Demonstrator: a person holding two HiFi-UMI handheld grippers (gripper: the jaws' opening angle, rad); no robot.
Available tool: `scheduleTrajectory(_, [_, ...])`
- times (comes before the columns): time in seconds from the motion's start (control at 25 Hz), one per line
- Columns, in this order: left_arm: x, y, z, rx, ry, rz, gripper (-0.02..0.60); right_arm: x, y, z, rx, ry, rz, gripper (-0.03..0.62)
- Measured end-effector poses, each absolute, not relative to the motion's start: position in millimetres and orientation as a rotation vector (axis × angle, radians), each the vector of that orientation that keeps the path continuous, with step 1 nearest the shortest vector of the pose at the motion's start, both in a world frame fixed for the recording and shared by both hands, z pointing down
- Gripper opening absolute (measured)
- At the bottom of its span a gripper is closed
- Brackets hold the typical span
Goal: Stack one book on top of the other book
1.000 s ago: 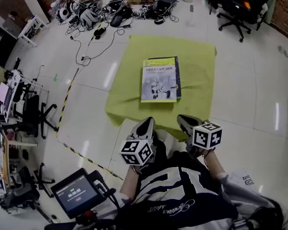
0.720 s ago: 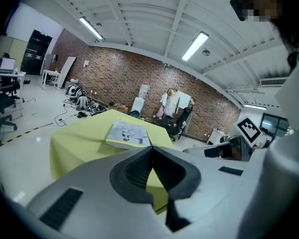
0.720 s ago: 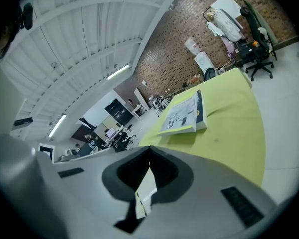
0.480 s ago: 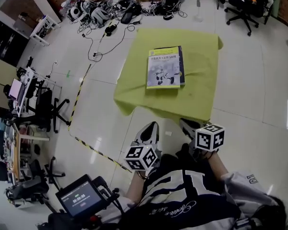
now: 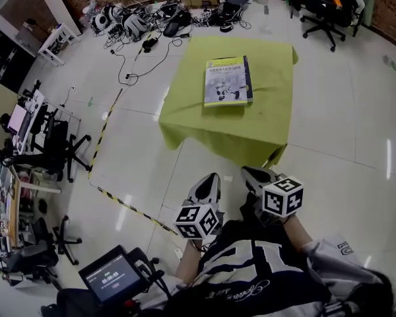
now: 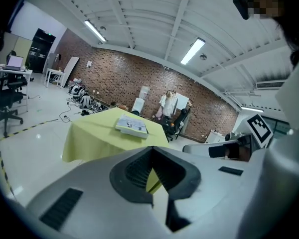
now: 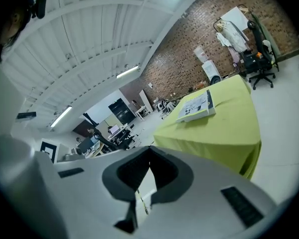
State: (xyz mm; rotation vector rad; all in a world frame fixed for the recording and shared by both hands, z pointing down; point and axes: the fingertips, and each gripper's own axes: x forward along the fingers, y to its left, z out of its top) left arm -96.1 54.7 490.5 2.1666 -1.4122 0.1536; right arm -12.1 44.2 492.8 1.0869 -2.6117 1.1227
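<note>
A white-and-blue covered book (image 5: 226,81) lies flat on the yellow-green cloth table (image 5: 270,111), with the dark edge of a second book showing under its right side. The left gripper view shows the same stack (image 6: 132,126), and so does the right gripper view (image 7: 197,107). My left gripper (image 5: 210,180) and right gripper (image 5: 251,174) hang side by side over the white floor, well short of the table's near edge. Both are shut and hold nothing. Their tips meet in the left gripper (image 6: 150,151) and right gripper (image 7: 149,151) views.
Cables and gear (image 5: 145,25) litter the floor behind the table. Office chairs (image 5: 323,12) stand at the back right, a desk with chairs (image 5: 46,144) at the left. Black-yellow tape (image 5: 112,197) runs across the floor. A small screen (image 5: 109,276) sits by the person's body.
Both grippers have drawn back from the table together, which now lies farther off with more floor between. The book stack has not moved. Both stay shut.
</note>
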Motion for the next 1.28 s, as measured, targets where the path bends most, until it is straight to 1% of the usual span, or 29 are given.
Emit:
scheduleTrajectory(0.28, [-107.1, 107.7, 514.7, 2.139, -1.374, 0.152, 0.005, -22.5, 94.2, 495.2, 1.130, -2.606, 1.152, -0.005])
scheduleTrajectory(0.52, [-105.9, 124.0, 502.6, 2.179, -1.352, 0.140, 0.005, -24.9, 121.1, 489.3, 1.148, -2.596, 1.171, -0.005])
scheduleTrajectory(1.28, [-68.8, 112.7, 480.8, 2.225, -1.312, 0.134, 0.005, 2.8, 114.3, 469.0, 1.172, -2.585, 1.158, -0.005])
